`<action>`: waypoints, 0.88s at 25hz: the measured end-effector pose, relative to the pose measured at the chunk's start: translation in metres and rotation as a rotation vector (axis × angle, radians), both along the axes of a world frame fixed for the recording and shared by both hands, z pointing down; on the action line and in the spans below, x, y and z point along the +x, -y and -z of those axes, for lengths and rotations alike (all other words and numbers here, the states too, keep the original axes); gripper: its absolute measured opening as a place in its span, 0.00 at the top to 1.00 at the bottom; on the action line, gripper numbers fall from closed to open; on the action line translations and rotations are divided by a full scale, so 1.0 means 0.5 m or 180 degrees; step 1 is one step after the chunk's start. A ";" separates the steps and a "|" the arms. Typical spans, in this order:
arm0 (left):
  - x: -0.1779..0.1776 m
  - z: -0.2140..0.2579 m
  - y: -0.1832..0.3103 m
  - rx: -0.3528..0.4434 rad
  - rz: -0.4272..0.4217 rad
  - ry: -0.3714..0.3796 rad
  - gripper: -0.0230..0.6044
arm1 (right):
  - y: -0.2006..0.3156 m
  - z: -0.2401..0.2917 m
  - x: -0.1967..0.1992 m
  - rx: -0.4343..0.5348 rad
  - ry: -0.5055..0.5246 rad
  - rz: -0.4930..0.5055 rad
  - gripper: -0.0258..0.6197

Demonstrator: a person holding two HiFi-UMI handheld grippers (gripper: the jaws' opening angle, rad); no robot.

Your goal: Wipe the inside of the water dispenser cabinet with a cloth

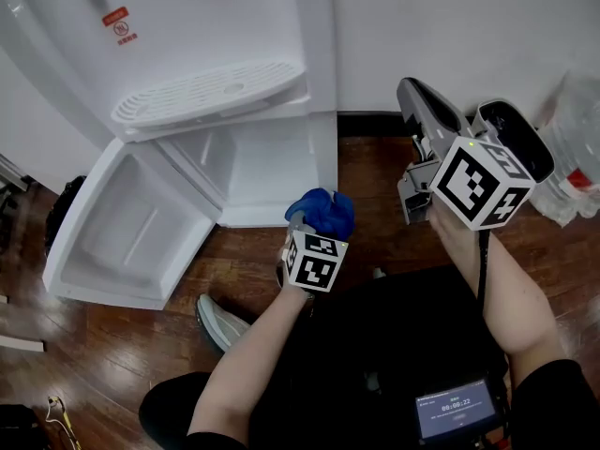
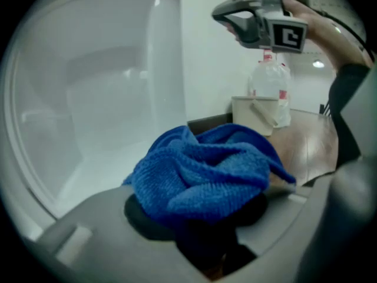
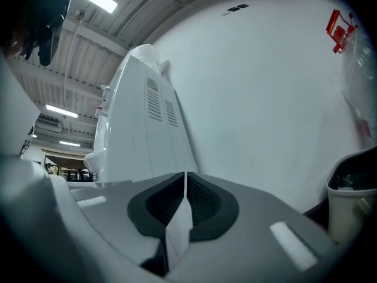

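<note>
The white water dispenser (image 1: 187, 45) stands at the upper left with its low cabinet (image 1: 267, 162) open and the door (image 1: 122, 242) swung down to the left. My left gripper (image 1: 314, 221) is just in front of the cabinet's right corner, shut on a bunched blue cloth (image 1: 322, 210). In the left gripper view the cloth (image 2: 206, 170) fills the jaws of the left gripper (image 2: 203, 214), with the dispenser's white surfaces (image 2: 88, 111) blurred behind. My right gripper (image 1: 417, 106) is held up at the right, shut and holding nothing. Its pads (image 3: 200, 202) meet, and it faces the dispenser's side (image 3: 147, 122).
A clear plastic water bottle (image 1: 574, 153) and a pale bin (image 2: 256, 115) stand by the wall at the right. A shoe (image 1: 220, 319) rests on the wooden floor (image 1: 253, 261) near the door. A small screen (image 1: 457, 409) sits at the bottom right.
</note>
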State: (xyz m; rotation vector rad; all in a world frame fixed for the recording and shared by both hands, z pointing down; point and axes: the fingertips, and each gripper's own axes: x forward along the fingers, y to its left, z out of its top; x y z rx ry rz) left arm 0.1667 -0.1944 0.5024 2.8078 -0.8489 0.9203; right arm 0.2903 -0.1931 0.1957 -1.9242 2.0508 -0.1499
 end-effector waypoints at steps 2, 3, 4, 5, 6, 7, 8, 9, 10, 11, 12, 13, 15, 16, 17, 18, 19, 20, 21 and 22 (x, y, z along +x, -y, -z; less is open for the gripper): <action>0.023 0.021 -0.006 0.0229 -0.0005 0.0013 0.65 | 0.002 -0.008 -0.010 -0.0062 -0.0068 0.0016 0.93; 0.031 0.039 -0.003 0.0324 0.0047 -0.0033 0.65 | 0.004 -0.013 -0.017 -0.0098 -0.0125 0.0057 0.93; 0.036 0.062 0.002 0.0401 0.0105 -0.0109 0.65 | 0.008 -0.021 -0.026 -0.0150 -0.0199 0.0118 0.94; 0.039 0.088 0.009 0.0457 0.0160 -0.0202 0.65 | 0.012 -0.031 -0.036 -0.0214 -0.0285 0.0187 0.94; 0.038 0.117 0.015 0.0492 0.0202 -0.0296 0.65 | 0.016 -0.041 -0.047 -0.0279 -0.0376 0.0256 0.94; 0.035 0.146 0.021 0.0509 0.0227 -0.0376 0.65 | 0.020 -0.049 -0.058 -0.0333 -0.0462 0.0314 0.94; 0.031 0.175 0.025 0.0520 0.0234 -0.0435 0.65 | 0.023 -0.055 -0.067 -0.0369 -0.0531 0.0354 0.94; 0.026 0.203 0.028 0.0538 0.0228 -0.0473 0.65 | 0.026 -0.059 -0.073 -0.0393 -0.0581 0.0373 0.94; 0.021 0.229 0.030 0.0574 0.0216 -0.0494 0.65 | 0.028 -0.061 -0.075 -0.0411 -0.0614 0.0374 0.94; 0.018 0.254 0.032 0.0632 0.0203 -0.0506 0.65 | 0.029 -0.063 -0.075 -0.0429 -0.0627 0.0369 0.94; 0.015 0.279 0.034 0.0705 0.0194 -0.0515 0.65 | 0.029 -0.065 -0.073 -0.0447 -0.0621 0.0364 0.94; 0.014 0.305 0.035 0.0773 0.0192 -0.0532 0.65 | 0.029 -0.066 -0.070 -0.0463 -0.0599 0.0358 0.94; 0.017 0.359 0.035 0.0842 0.0212 -0.0626 0.65 | 0.029 -0.068 -0.060 -0.0484 -0.0531 0.0339 0.94; 0.019 0.386 0.034 0.0844 0.0230 -0.0704 0.65 | 0.029 -0.069 -0.056 -0.0489 -0.0496 0.0331 0.94; 0.022 0.413 0.032 0.0842 0.0248 -0.0795 0.65 | 0.029 -0.069 -0.053 -0.0492 -0.0465 0.0329 0.94; 0.025 0.439 0.030 0.0847 0.0262 -0.0886 0.65 | 0.029 -0.070 -0.052 -0.0494 -0.0436 0.0340 0.94; 0.028 0.464 0.028 0.0867 0.0273 -0.0971 0.65 | 0.029 -0.071 -0.054 -0.0495 -0.0409 0.0363 0.94; 0.031 0.487 0.027 0.0902 0.0282 -0.1048 0.65 | 0.029 -0.071 -0.057 -0.0496 -0.0387 0.0394 0.94; 0.032 0.508 0.027 0.0949 0.0291 -0.1122 0.65 | 0.030 -0.072 -0.060 -0.0500 -0.0373 0.0425 0.94; 0.031 0.525 0.028 0.0999 0.0307 -0.1198 0.65 | 0.030 -0.074 -0.064 -0.0507 -0.0369 0.0450 0.94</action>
